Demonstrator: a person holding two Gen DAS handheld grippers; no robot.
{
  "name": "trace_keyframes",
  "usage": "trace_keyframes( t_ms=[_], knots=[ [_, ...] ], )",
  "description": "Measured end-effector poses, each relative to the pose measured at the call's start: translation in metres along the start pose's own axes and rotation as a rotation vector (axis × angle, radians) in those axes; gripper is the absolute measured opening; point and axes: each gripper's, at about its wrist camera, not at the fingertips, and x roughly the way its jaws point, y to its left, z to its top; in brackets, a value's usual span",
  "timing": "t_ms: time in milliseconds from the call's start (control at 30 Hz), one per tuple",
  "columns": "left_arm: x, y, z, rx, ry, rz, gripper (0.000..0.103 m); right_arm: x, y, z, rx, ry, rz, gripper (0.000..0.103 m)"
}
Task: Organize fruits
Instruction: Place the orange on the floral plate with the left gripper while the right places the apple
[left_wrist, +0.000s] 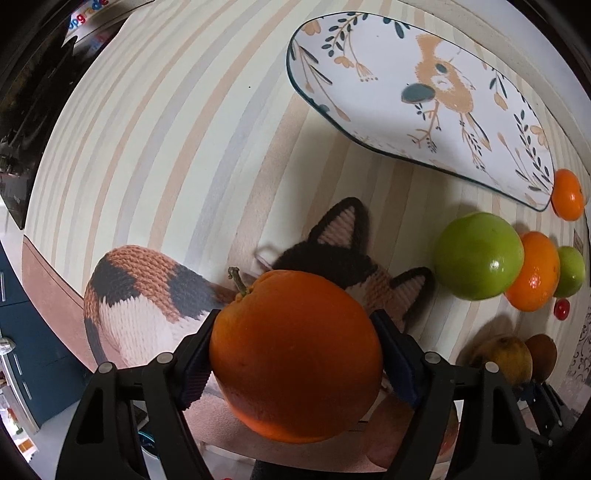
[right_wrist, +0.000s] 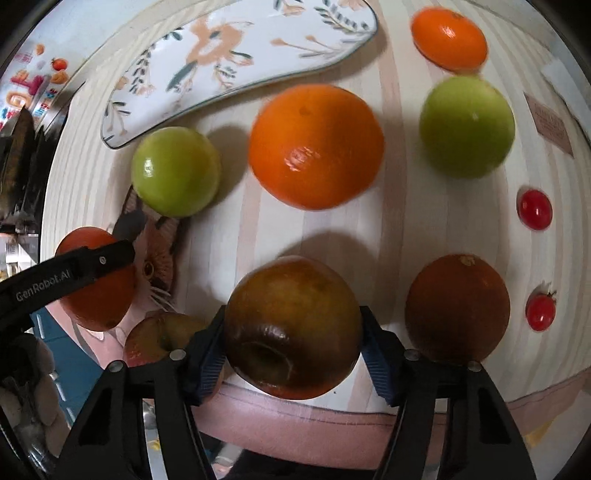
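Left fingers (left_wrist: 295, 358): clamped on an orange (left_wrist: 295, 354) low over the cat mat (left_wrist: 140, 295), stem pointing away.
Plate (left_wrist: 388, 48): empty, beyond and to the right on the striped worktop (left_wrist: 166, 147).
Right fingers (right_wrist: 293, 350): closed against a brownish apple (right_wrist: 293, 328), its hollow facing the camera.
Hidden: whether either fruit had left the surface; a second apple (right_wrist: 162, 336) cut off by a finger.

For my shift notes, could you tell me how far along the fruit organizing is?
Nothing is done: the plate is bare. In hand: left gripper clamps an orange; right gripper clamps a brownish apple. Green apples, oranges and tomatoes remain on the cloth.
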Motion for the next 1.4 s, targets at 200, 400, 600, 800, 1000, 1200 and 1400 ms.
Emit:
trace_keyframes(
  t_ms=[200, 400, 600, 800, 1000, 1200, 1400],
  knots=[
    [-0.012, -0.006, -0.012, 0.026, -0.021, -0.014, 0.077, -0.018, 0.007, -0.007, -0.020, -0.051, 0.000, 0.068],
    [-0.051, -0.004, 0.001, 0.033, -0.066, -0.072, 0.077, -0.066, 0.016, -0.001, -0.069, -0.131, 0.077, 0.068],
    [-0.109, -0.004, 0.045, 0.006, -0.123, -0.134, 0.077, -0.109, 0.015, 0.049, -0.114, -0.184, 0.146, 0.068],
    [-0.120, -0.024, 0.108, 0.014, -0.145, -0.147, 0.077, -0.096, 0.008, 0.132, -0.106, -0.195, 0.113, 0.068],
    [-0.085, -0.049, 0.168, 0.006, -0.087, -0.167, 0.077, -0.057, 0.000, 0.196, -0.108, -0.153, 0.063, 0.068],
    [-0.051, -0.064, 0.202, 0.001, -0.013, -0.177, 0.077, -0.027, 0.011, 0.228, -0.136, -0.116, 0.058, 0.068],
    [-0.031, -0.070, 0.211, 0.009, 0.037, -0.172, 0.077, -0.006, 0.023, 0.241, -0.173, -0.086, 0.050, 0.068]
  ],
)
